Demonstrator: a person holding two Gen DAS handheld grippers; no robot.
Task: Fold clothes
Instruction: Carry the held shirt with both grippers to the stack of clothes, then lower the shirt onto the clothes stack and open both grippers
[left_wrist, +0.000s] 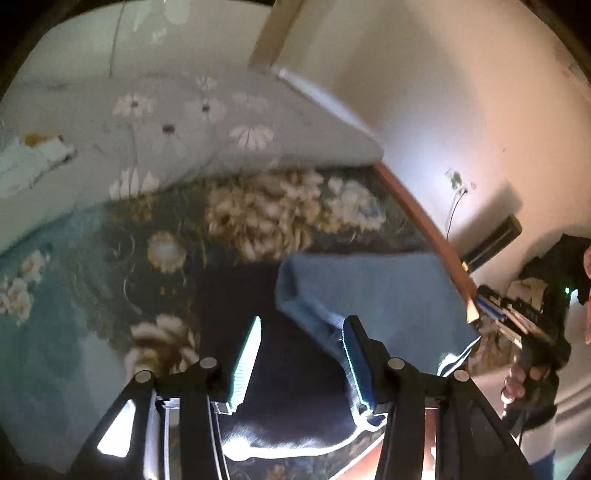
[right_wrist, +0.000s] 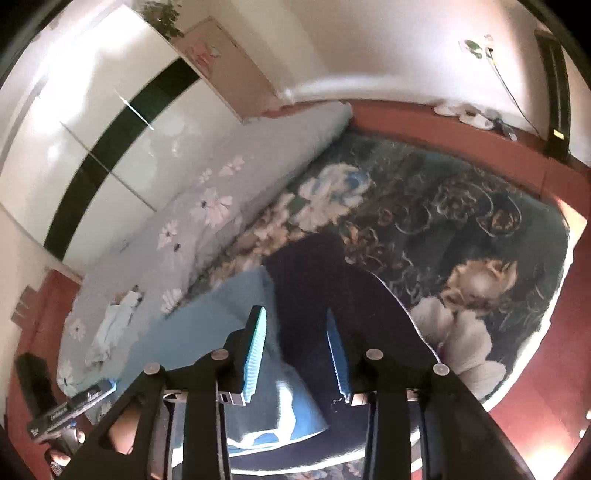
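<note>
A garment lies flat on the floral bedspread (left_wrist: 258, 214), with a dark navy part (left_wrist: 288, 369) and a light blue part (left_wrist: 388, 295) edged in white. My left gripper (left_wrist: 303, 321) hangs just above it, open; navy cloth shows in the gap and the right finger (left_wrist: 354, 343) stands over the blue fold's edge. In the right wrist view the navy part (right_wrist: 325, 277) and the blue part (right_wrist: 221, 314) lie side by side. My right gripper (right_wrist: 294, 312) is open above their seam, its pads clear of the cloth.
A grey quilt with daisies (left_wrist: 184, 122) (right_wrist: 207, 221) is bunched along the bed's far side, with a small white cloth (left_wrist: 26, 162) (right_wrist: 114, 325) on it. The red-brown bed frame (right_wrist: 443, 125) borders the wall. A white wardrobe (right_wrist: 92, 129) stands behind.
</note>
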